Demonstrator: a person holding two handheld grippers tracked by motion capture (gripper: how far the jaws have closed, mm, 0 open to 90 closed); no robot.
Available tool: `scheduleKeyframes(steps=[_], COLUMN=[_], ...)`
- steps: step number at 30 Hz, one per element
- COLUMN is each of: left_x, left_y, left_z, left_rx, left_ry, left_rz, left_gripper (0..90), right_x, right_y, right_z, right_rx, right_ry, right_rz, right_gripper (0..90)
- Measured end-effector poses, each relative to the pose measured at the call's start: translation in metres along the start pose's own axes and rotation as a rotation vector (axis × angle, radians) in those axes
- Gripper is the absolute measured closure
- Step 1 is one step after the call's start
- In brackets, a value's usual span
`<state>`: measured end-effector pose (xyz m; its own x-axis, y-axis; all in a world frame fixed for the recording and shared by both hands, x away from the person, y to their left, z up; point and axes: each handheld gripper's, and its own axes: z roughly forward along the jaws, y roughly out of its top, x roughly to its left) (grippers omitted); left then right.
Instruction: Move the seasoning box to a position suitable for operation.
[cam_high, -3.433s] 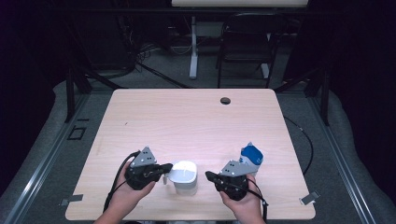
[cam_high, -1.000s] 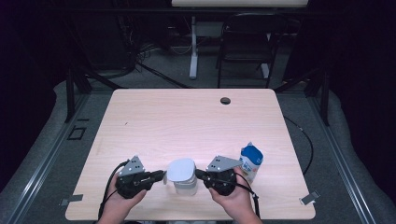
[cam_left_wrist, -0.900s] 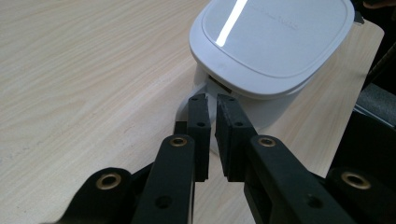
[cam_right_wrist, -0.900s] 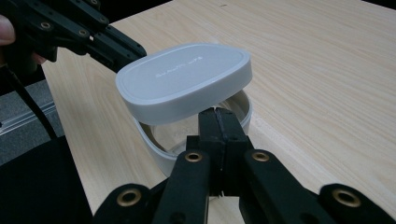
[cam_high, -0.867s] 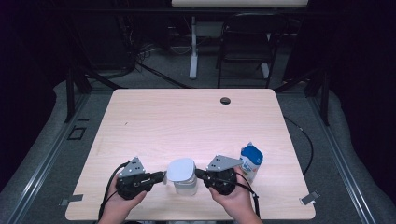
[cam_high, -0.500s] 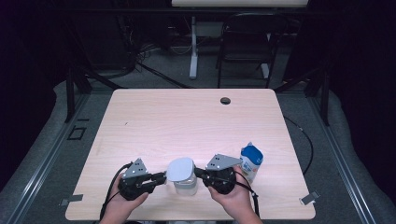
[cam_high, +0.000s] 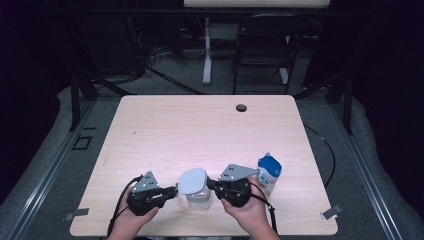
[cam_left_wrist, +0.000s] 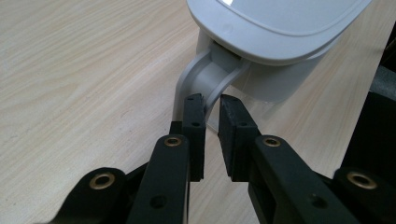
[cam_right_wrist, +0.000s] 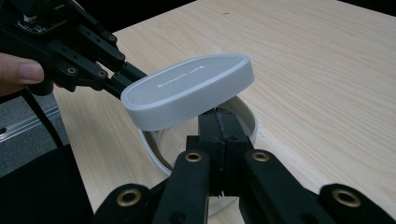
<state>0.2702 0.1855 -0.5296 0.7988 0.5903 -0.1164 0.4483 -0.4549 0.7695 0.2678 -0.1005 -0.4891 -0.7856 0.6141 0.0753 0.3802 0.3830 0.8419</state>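
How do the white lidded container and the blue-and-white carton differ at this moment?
The white plastic container with a rounded lid sits between both grippers; the blue-and-white carton stands untouched to the side. The container's lid is tilted up off the rim, while the carton's top looks closed. The container is squat and rounded, the carton taller with a peaked top. Both stand on the wooden table near its front edge.
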Motion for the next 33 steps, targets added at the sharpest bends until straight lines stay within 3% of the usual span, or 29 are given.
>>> scheduleKeyframes(steps=[16,33], left_x=[0.0,-0.003], left_y=[-0.005,-0.004], left_z=[-0.007,-0.005], left_rx=[-0.027,-0.029], left_ry=[-0.013,-0.019], left_rz=[-0.031,-0.033], left_gripper=[78.2,73.2], right_x=[0.006,0.013], right_y=[0.013,0.026], right_z=[0.002,0.003], right_rx=[-0.007,-0.018], right_ry=[0.009,0.02], right_rz=[-0.012,-0.027], right_gripper=[90.0,90.0])
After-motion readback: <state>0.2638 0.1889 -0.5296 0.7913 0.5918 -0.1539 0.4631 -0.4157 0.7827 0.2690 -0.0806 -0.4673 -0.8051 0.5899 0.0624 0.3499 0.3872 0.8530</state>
